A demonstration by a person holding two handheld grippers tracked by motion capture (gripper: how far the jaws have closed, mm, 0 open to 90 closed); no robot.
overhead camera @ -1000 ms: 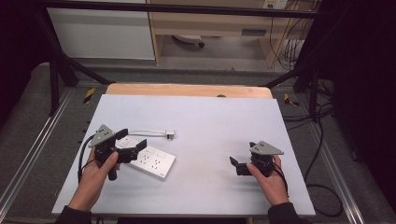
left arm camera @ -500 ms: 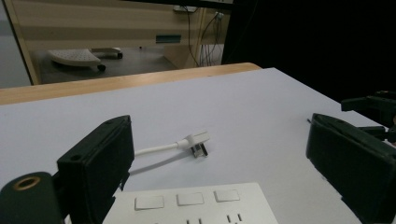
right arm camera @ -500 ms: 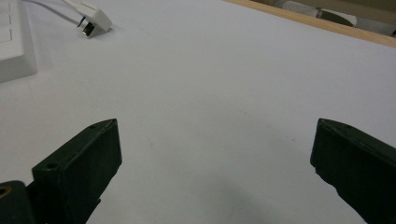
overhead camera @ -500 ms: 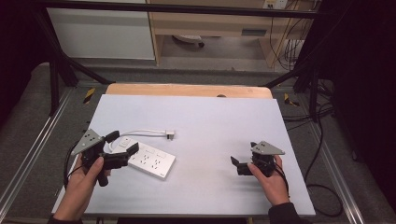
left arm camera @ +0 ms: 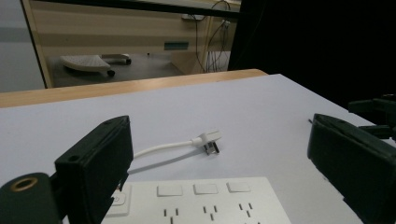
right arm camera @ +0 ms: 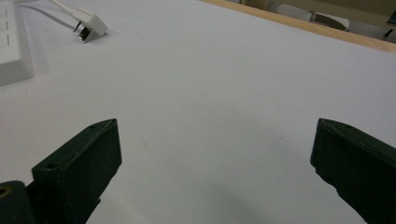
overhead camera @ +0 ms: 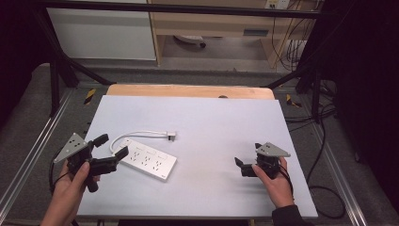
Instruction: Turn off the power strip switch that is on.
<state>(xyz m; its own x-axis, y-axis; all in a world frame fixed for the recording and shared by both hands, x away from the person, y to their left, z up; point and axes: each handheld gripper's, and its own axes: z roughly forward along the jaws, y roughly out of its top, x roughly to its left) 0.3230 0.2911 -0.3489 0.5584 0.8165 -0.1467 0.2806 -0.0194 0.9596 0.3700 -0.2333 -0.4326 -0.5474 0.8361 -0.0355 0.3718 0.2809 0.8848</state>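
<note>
White power strip (overhead camera: 147,159), several sockets, short cord to a flat plug (overhead camera: 171,136): I logged it near the bench's (overhead camera: 211,117) left edge. Left gripper (overhead camera: 112,153), jaws wide, empty, just beside it; right gripper (overhead camera: 243,167) likewise spread, empty, near the right edge.

The white power strip (left arm camera: 201,203) is cut off by the bottom edge in the left gripper view, and its near end is hidden behind a jaw of the left hand-held gripper (left arm camera: 224,172). In the right gripper view a corner of it (right arm camera: 14,42) shows at the left edge. Its socket markings are too small to read from above.
</note>
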